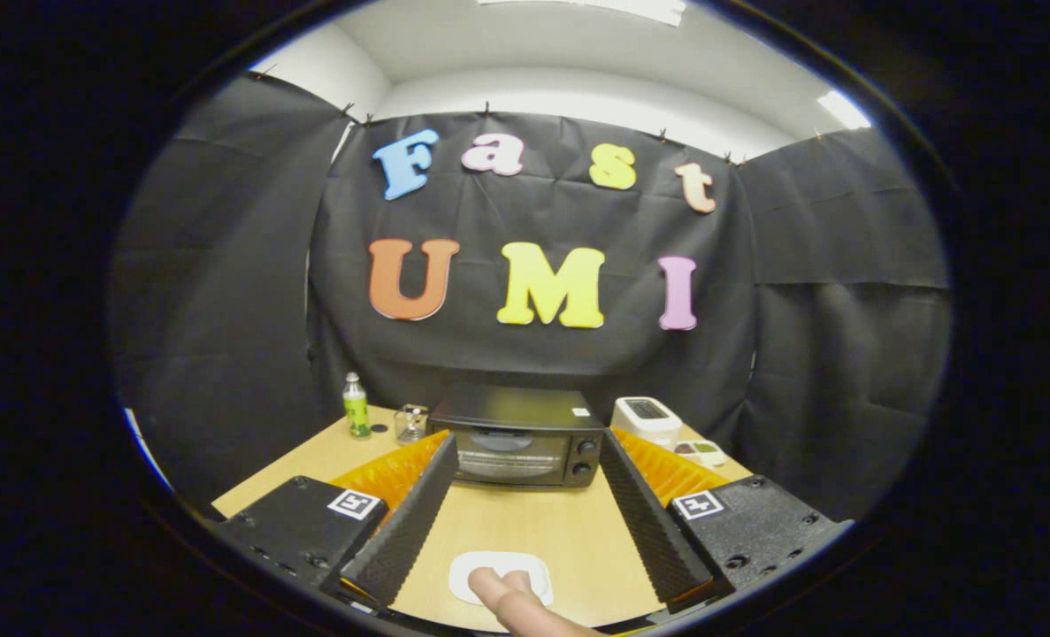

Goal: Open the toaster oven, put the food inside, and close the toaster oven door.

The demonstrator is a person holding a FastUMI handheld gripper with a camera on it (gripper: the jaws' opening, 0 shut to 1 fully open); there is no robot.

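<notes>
We hold the hand-held gripper [525, 540] with its two fingers spread wide apart, and they grip nothing. Between the fingers, low and close to us, sits a small white plate [500, 573] on the tabletop [533, 522]. On the plate lies the food [514, 594], which looks like a sausage, pink and round at the end. We think it is soft, light and maybe a bit slippery, so we should pinch it gently across its middle and not squash it. The toaster oven [516, 435] stands beyond the fingers at the far side of the tabletop, by the black cloth wall. Its door is shut. It looks heavy and stiff, and the glass door could be fragile. We think the best place to take hold is the handle along the top of the door, though it is too small here to see well. Two knobs [586, 458] sit on its right side. To the left of the oven stand a green bottle [356, 406] and a small clear jar [410, 423]. To the right sit a white box [646, 416] and a little dish [701, 452]. None of these lies between the plate and the oven, so the way looks free.
</notes>
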